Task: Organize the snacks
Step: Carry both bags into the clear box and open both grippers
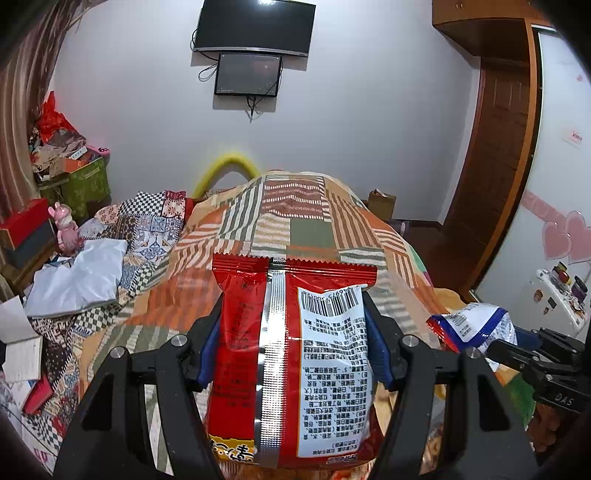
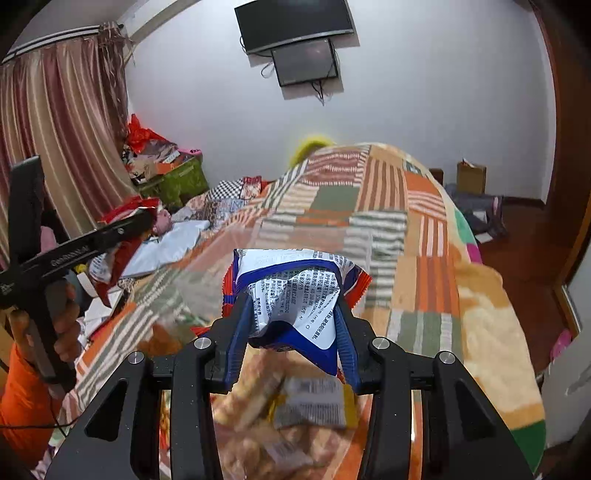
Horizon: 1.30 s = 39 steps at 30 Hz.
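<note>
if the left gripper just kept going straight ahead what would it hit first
Probably the patchwork blanket mounded ahead. The left gripper is shut on a red snack bag, whose top edge leads, so the bag would touch first. Depth is hard to judge.

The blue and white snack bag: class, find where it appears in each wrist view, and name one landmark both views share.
Left wrist view: the blue and white snack bag sits at the right edge, held in the right claw.
Right wrist view: it is at centre, crumpled between the fingers.
Shared landmark: the wall-mounted TV.
</note>
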### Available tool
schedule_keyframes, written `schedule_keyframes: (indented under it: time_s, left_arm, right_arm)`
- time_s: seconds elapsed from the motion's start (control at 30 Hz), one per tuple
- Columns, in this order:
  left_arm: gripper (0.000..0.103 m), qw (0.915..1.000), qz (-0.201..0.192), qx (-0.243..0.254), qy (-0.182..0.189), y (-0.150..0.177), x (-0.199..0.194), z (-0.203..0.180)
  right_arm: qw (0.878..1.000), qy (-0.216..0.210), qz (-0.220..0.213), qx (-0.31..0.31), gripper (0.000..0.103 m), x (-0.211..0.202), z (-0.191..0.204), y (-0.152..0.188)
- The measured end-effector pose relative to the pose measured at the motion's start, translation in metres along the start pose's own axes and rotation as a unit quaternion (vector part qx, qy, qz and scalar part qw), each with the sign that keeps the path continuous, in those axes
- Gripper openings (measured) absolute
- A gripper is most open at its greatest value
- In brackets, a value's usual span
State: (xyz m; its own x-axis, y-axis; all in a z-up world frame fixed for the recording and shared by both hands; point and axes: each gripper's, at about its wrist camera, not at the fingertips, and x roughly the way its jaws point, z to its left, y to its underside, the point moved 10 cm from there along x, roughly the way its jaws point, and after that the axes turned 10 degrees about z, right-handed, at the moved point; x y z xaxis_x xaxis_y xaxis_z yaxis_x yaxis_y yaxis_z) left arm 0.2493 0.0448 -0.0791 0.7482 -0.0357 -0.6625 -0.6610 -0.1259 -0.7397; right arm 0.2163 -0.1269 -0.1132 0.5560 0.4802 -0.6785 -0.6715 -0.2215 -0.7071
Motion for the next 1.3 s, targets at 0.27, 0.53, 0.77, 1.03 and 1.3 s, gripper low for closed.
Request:
schedule_keyframes:
  time_s: [0.27,0.53,0.77,1.03,1.3]
  left_arm:
    - [0.064,0.9997,-0.002,0.006,-0.024,-0.023,0.031,0.001]
    - [0.064,0.9988,0.041,-0.007,-0.024,-0.029,0.086,0.008]
    - [0.064,0.9932,0.114,-0.013,-0.024,-0.014,0.134,0.012]
    - [0.064,0.9854,0.167,0.012,-0.034,0.009,0.159,0.008]
    - [0.065,0.9798,0.197,0.016,-0.030,0.023,0.170,0.005]
  right_arm:
    - [1.000,-0.002,0.010,0.011,0.040,0.037,-0.007,-0.029]
    - [0.999,0.001,0.041,0.015,0.040,0.075,-0.017,-0.038]
    - [0.996,0.008,0.087,0.003,0.040,0.107,-0.017,-0.031]
    - [0.991,0.015,0.130,-0.021,0.040,0.128,-0.009,-0.013]
    - [0.987,0.020,0.155,-0.040,0.041,0.137,0.000,-0.002]
